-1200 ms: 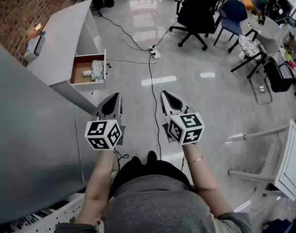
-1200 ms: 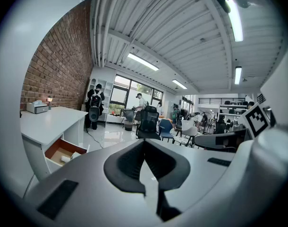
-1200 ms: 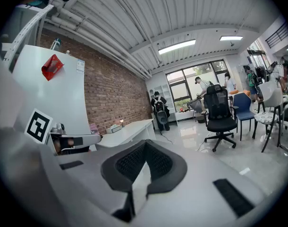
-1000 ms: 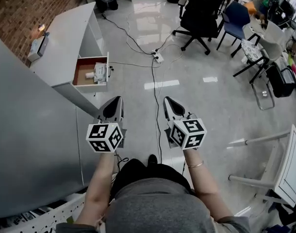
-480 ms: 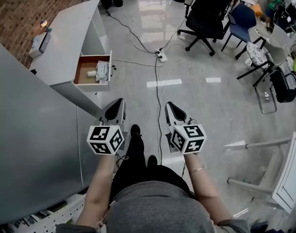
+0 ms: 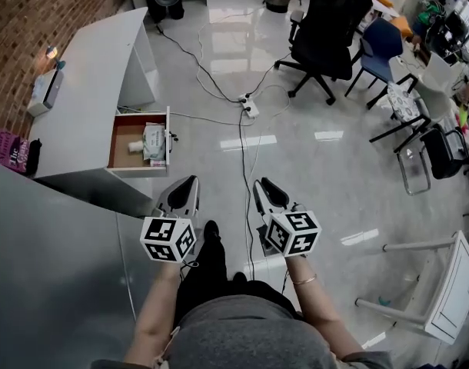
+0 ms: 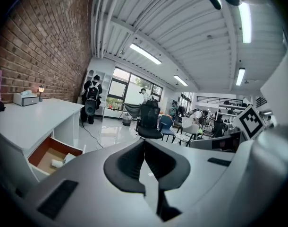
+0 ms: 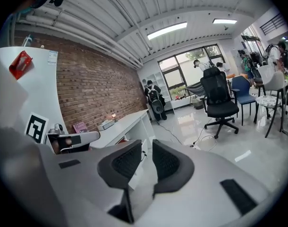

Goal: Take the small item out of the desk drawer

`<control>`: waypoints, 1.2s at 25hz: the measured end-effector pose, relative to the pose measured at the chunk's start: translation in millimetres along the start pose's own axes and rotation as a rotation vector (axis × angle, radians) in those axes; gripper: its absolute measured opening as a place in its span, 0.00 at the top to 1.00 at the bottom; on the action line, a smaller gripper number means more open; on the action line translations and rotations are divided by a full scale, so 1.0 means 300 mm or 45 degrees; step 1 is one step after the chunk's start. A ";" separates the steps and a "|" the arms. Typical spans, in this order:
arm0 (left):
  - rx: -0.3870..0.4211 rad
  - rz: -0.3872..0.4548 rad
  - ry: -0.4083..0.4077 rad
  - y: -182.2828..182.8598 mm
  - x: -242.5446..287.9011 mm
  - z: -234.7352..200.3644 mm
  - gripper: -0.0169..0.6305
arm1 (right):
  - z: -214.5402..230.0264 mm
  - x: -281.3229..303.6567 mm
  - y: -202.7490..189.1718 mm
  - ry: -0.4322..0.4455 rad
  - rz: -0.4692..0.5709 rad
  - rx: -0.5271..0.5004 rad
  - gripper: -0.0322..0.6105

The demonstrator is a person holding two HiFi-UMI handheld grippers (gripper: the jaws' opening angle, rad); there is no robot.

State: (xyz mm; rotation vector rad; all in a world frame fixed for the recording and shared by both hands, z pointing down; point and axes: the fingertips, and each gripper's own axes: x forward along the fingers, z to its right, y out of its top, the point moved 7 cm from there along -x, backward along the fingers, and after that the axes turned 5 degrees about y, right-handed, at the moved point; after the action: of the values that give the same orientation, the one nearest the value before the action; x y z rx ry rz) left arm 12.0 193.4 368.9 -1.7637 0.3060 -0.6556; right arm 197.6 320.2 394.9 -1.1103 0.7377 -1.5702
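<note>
A small white cylindrical item (image 6: pixel 134 146) lies flat in the white desk's (image 6: pixel 88 91) open brown-floored drawer (image 6: pixel 167 133), near its middle, long axis roughly toward the front panel. The left gripper (image 7: pixel 144 143) is pressed together; the right gripper (image 8: pixel 146 148), empty, has just been opening.

No legible text or number; cubes (image 6: pixel 167 239) (image 6: pixel 293 232) on left hand-held gripper (image 6: pixel 188 183) and right hand-held gripper (image 6: pixel 258 184) show only square markers.
</note>
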 end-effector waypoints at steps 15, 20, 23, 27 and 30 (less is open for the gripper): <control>-0.025 -0.006 0.013 0.132 0.275 -0.412 0.94 | -0.040 0.533 0.151 0.038 -0.089 -0.028 0.81; -0.047 -0.005 0.016 0.156 0.319 -0.477 0.94 | -0.039 0.616 0.183 0.041 -0.106 -0.028 0.81; -0.064 -0.005 0.032 0.155 0.338 -0.503 0.94 | -0.040 0.661 0.191 0.058 -0.130 -0.039 0.81; -0.102 0.000 0.080 0.157 0.359 -0.554 0.94 | -0.043 0.739 0.210 0.093 -0.158 -0.054 0.81; -0.120 0.011 0.126 0.169 0.368 -0.605 0.94 | -0.052 0.819 0.230 0.135 -0.182 -0.077 0.81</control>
State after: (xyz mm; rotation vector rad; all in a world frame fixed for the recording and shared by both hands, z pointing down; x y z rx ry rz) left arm 3.4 -24.3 382.1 -1.8213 0.4180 -0.7344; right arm 199.6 64.6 399.0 -1.1515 0.7953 -1.7483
